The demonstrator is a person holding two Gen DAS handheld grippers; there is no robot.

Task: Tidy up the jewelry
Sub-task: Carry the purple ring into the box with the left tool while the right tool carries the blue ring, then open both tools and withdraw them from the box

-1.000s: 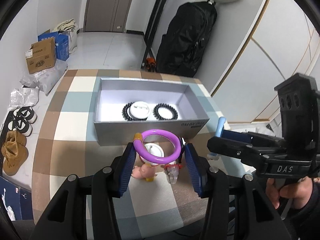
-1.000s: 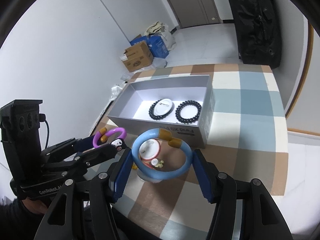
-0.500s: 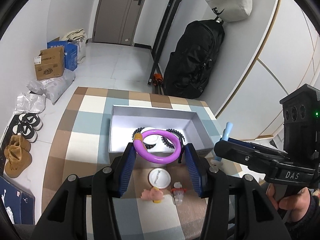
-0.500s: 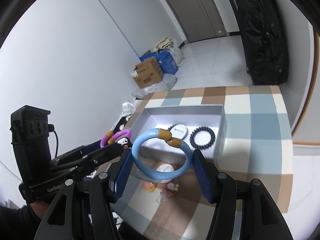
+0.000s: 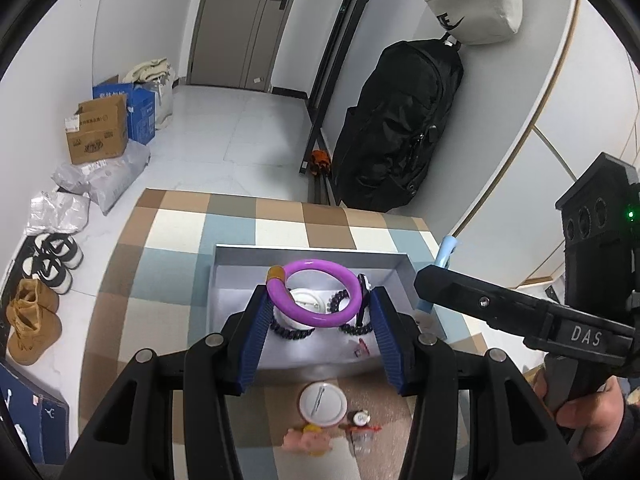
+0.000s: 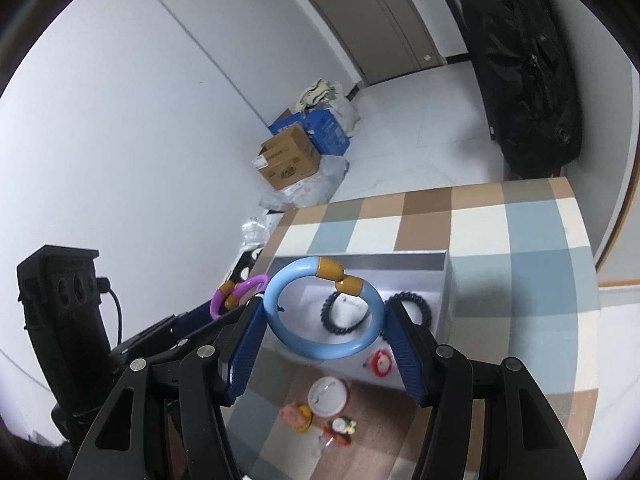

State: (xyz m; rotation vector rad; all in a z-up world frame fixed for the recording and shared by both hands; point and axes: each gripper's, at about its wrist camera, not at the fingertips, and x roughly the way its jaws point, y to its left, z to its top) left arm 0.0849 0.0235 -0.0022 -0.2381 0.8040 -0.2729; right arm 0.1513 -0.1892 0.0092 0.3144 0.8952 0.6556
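Note:
My left gripper [image 5: 318,314] is shut on a purple bangle [image 5: 280,304] with an amber clasp, held in the air above the open grey box [image 5: 308,254]. My right gripper [image 6: 324,330] is shut on a light blue bangle [image 6: 320,350] with amber clasps, also above the grey box [image 6: 360,262]. Two black bead bracelets [image 6: 414,308] and a white round disc [image 6: 350,310] lie inside the box. In the left wrist view the right gripper and a bit of the blue bangle [image 5: 446,254] show at right. In the right wrist view the purple bangle [image 6: 236,290] shows at left.
On the checkered tablecloth [image 5: 180,224] in front of the box lie a white round badge [image 5: 323,403], a pink figurine [image 5: 306,442] and a small red-and-clear charm [image 5: 360,424]. Cardboard boxes [image 5: 98,130], shoes [image 5: 32,316] and a black bag [image 5: 396,128] stand on the floor.
Both grippers have risen well above the table with their bangles and moved forward over the grey box. The small items on the cloth now lie below and behind the fingertips.

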